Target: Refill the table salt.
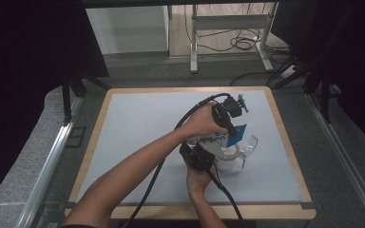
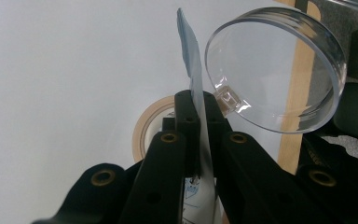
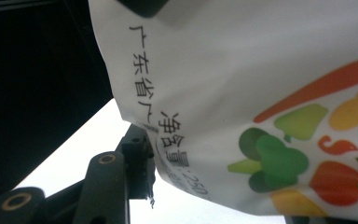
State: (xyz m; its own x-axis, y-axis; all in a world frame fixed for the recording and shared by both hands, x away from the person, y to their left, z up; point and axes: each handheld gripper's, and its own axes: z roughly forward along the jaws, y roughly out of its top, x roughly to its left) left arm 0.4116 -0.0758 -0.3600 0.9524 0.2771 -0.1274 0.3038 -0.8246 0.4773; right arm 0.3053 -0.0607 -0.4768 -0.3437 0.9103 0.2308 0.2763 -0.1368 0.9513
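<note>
A white food packet (image 3: 242,70) with printed vegetables and a blue top (image 1: 236,133) hangs over the right middle of the table. My left gripper (image 2: 196,100) is shut on the packet's thin top edge (image 2: 189,51); in the high view it sits at the blue end (image 1: 229,135). My right gripper (image 1: 208,148) comes from below and is shut on the packet's lower body, with one finger (image 3: 137,158) pressed against its side. A white round container (image 1: 228,160) stands under the packet. Its pale rim (image 2: 142,130) shows past my left jaws.
A clear round lid (image 2: 279,70) stands tilted up just right of the container (image 1: 251,144). The grey mat (image 1: 138,123) spreads to the left and front, framed by a wooden table edge (image 1: 285,137). Cables trail from both grippers toward the front edge.
</note>
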